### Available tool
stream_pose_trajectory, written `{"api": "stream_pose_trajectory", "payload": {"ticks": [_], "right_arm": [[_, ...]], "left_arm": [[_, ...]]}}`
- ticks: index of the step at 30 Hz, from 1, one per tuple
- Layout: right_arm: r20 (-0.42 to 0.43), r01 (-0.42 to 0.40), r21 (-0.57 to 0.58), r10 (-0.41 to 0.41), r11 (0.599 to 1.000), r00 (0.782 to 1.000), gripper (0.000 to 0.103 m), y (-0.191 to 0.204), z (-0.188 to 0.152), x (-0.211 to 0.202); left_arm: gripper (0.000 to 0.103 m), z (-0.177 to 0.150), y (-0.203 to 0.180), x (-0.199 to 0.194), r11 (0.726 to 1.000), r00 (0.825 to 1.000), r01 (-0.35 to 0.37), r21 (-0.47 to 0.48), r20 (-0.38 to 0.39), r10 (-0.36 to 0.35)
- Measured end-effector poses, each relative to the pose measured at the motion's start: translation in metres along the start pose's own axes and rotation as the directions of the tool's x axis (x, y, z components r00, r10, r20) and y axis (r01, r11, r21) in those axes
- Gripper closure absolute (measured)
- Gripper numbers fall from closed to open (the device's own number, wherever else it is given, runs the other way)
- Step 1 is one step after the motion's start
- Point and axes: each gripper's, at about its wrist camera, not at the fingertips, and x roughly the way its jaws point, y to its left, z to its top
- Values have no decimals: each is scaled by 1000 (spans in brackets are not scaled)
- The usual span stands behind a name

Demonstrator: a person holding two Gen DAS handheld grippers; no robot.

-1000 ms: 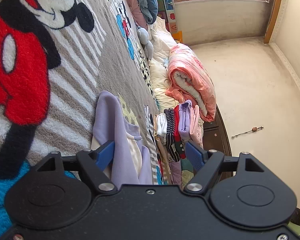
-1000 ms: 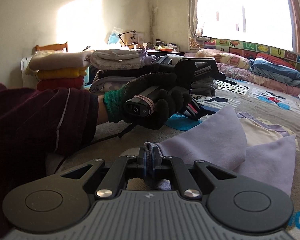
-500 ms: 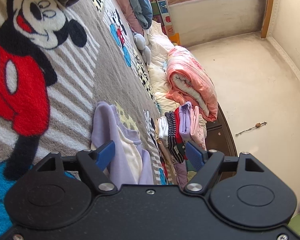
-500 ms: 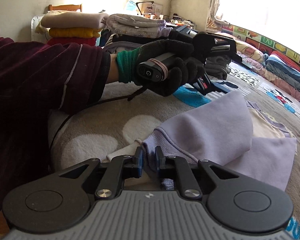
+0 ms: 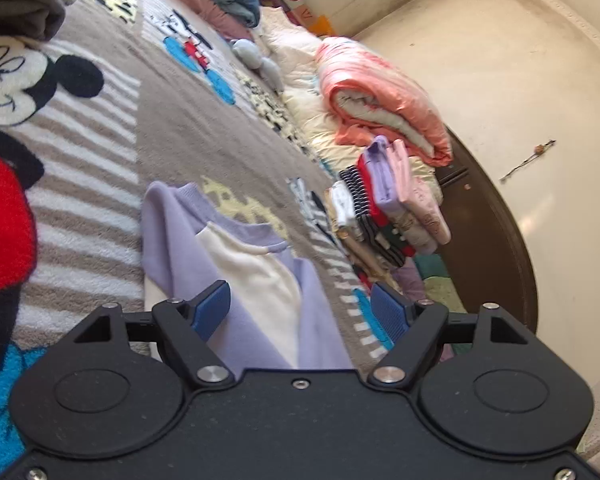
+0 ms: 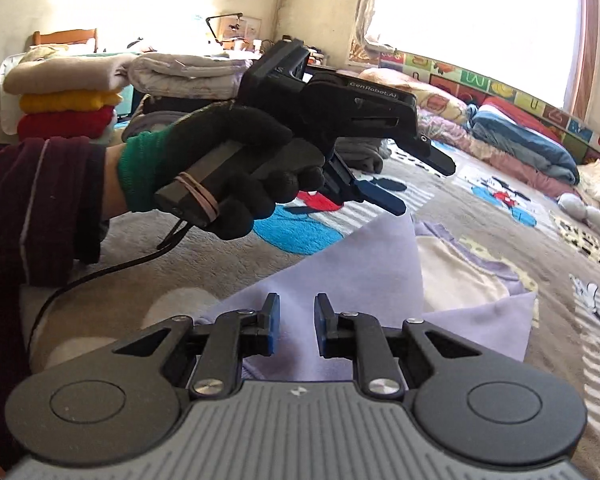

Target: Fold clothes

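1. Nearest to us, our right gripper [image 6: 294, 322] is opening its blue pads above the lilac-and-cream fleece sweatshirt [image 6: 340, 276]; nothing sits between them, and the cloth lies free just below.
2. Our left gripper [image 5: 302, 310] stands spread wide and empty, held over the same sweatshirt by our black-gloved left hand [image 6: 236, 168].
3. The sweatshirt rests on the grey striped cartoon-mouse blanket [image 5: 100, 160], one lilac sleeve [image 5: 168, 236] folded inward across the cream front, the collar away from us.
4. We judge the fold partly done: one side is laid over, while the other side and the final halving look still to come.
5. Farther off, a stack of folded small garments [image 5: 384, 208] sits at the bed's edge beside a rolled pink quilt [image 5: 384, 96].
6. Folded cream, yellow and red blankets [image 6: 64, 100] are piled by the far wall.
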Motion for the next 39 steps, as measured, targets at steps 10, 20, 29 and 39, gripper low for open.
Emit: {"api": "stream_pose_trajectory", "payload": {"ticks": [10, 20, 29, 39], "right_arm": [[-58, 9, 89, -3, 996, 998, 65, -3, -8, 5], [-75, 48, 88, -41, 995, 996, 60, -41, 13, 43], [-123, 44, 101, -32, 994, 992, 58, -35, 10, 45], [-28, -10, 108, 13, 994, 1000, 59, 10, -21, -23]], "left_arm": [[26, 10, 9, -7, 999, 999, 32, -37, 44, -31], [26, 35, 41, 30, 994, 1000, -19, -108, 19, 21], [26, 34, 17, 3, 998, 998, 22, -56, 64, -19], [26, -47, -68, -57, 995, 1000, 15, 97, 8, -16]]}}
